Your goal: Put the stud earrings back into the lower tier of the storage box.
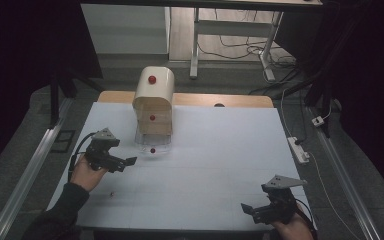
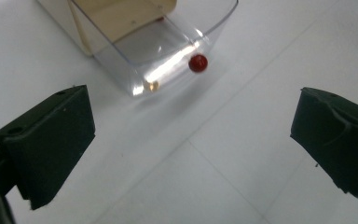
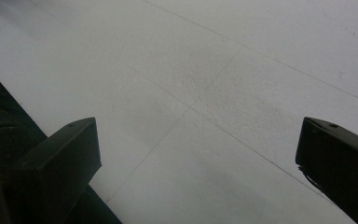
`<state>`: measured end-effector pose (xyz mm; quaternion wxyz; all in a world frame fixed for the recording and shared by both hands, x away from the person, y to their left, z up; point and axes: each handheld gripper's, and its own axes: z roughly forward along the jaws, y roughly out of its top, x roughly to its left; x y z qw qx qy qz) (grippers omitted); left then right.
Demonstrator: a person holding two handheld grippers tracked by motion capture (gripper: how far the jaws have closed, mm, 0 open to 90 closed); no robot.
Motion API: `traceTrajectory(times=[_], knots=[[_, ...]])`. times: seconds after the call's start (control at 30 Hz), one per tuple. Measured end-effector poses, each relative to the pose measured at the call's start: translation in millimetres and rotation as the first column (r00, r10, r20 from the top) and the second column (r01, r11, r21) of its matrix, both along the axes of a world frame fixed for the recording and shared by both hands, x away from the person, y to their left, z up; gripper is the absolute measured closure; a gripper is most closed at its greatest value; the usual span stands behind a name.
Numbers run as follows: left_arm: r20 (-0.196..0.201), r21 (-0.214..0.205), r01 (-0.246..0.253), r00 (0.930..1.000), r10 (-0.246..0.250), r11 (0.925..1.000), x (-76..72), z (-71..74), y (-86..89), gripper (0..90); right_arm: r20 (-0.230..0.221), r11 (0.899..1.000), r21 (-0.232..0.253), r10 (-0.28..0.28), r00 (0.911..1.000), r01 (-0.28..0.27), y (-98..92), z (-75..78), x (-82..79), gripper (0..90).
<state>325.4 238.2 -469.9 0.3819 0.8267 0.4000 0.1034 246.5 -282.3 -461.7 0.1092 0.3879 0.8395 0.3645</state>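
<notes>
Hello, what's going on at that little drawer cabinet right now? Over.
Left gripper jaws open, empty, near clear drawer. Drawer pulled out, red knob facing it. Right gripper open, idle. Nothing between.

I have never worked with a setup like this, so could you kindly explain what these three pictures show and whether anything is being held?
A person holds a two-jaw gripper in each hand. The high view looks down on a white table; the other two pictures come from cameras riding on each gripper. The left gripper and right gripper both stand open and hold nothing. On the table stands a small cabinet with red knobs; its clear bottom drawer is pulled out, and the left gripper faces it.
</notes>
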Motion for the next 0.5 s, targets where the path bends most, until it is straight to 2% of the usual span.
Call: traceTrajectory(times=[0.13,0.27,0.4,0.5], knots=[[-0.014,0.077,-0.005,0.9999,0.006,0.997,-11.9,-5.5,2.3,0.0,-0.001,1.0,0.0,0.0,1.0,0.0,0.2,-0.1,0.2,0.0],[-0.034,0.127,0.01,0.9994,-0.006,0.9919,-20.8,-15.5,7.7,0.0,-0.003,1.0,-0.002,0.002,1.0,-0.002,0.6,-0.2,0.4,0.0],[-0.072,0.139,0.027,0.9973,-0.017,0.9899,-28.3,-25.5,14.7,0.0,-0.004,1.0,-0.01,0.004,1.0,-0.004,0.6,0.1,0.6,0.0],[-0.105,0.16,0.055,0.9937,-0.038,0.9856,-34.5,-32.7,20.6,0.0,-0.004,1.0,-0.003,0.003,1.0,-0.003,0.7,-0.4,1.0,0.0]])
